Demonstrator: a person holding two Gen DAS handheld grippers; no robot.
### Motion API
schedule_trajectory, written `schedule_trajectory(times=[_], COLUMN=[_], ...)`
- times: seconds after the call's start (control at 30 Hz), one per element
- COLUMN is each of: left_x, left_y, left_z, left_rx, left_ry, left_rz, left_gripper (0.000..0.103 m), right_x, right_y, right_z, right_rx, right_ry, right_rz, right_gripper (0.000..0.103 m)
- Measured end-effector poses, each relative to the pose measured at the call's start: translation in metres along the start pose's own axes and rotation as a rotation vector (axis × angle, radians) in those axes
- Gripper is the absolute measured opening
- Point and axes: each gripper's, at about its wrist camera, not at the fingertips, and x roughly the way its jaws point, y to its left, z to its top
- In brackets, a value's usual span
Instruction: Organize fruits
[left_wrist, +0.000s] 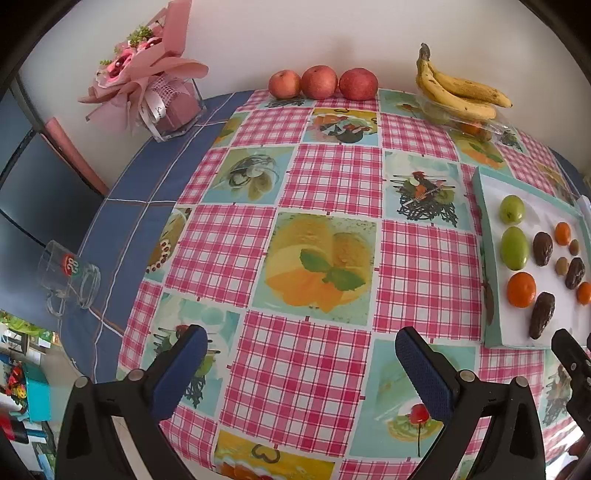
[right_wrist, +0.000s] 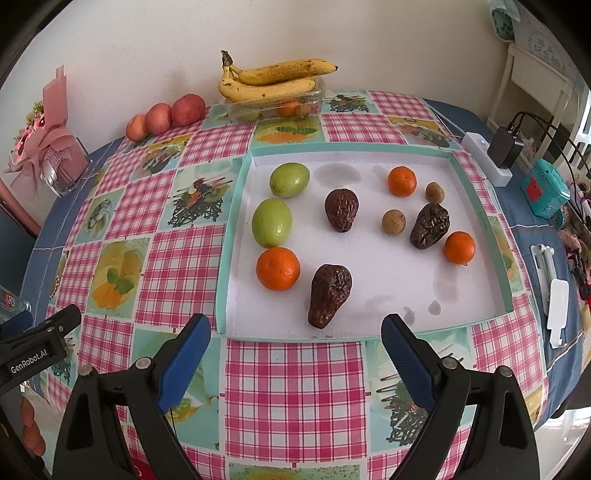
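Note:
A shallow white tray with a teal rim (right_wrist: 236, 236) (left_wrist: 487, 266) lies on the checked tablecloth. In it are two green fruits (right_wrist: 272, 222), three oranges (right_wrist: 277, 268), three wrinkled brown fruits (right_wrist: 330, 295) and two small tan fruits (right_wrist: 393, 221). My right gripper (right_wrist: 295, 338) hovers open just short of the tray's near rim, nothing between its fingers. My left gripper (left_wrist: 301, 349) is open over the bare cloth, left of the tray. Three red apples (left_wrist: 321, 83) and bananas (left_wrist: 458, 92) sit by the far wall.
The bananas rest on a clear plastic box (right_wrist: 273, 105) holding more fruit. A bouquet in a clear holder (left_wrist: 155, 92) and a glass mug (left_wrist: 70, 277) stand at the left. At the right lie a power strip with charger (right_wrist: 491, 155), a teal device (right_wrist: 545, 192) and white parts (right_wrist: 554, 295).

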Motion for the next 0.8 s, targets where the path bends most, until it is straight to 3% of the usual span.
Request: schedule_trajectory(times=[0.8], left_x=[-0.0033], left_y=[-0.0021], left_z=[0.0002], left_rx=[0.000], left_ry=[-0.009], left_rz=[-0.003], left_gripper=[0.103], right_x=[0.0006], right_y=[0.0005], right_z=[0.0002], right_rx=[0.001], right_ry=[0.001], right_rz=[-0.001], right_gripper=[0.094])
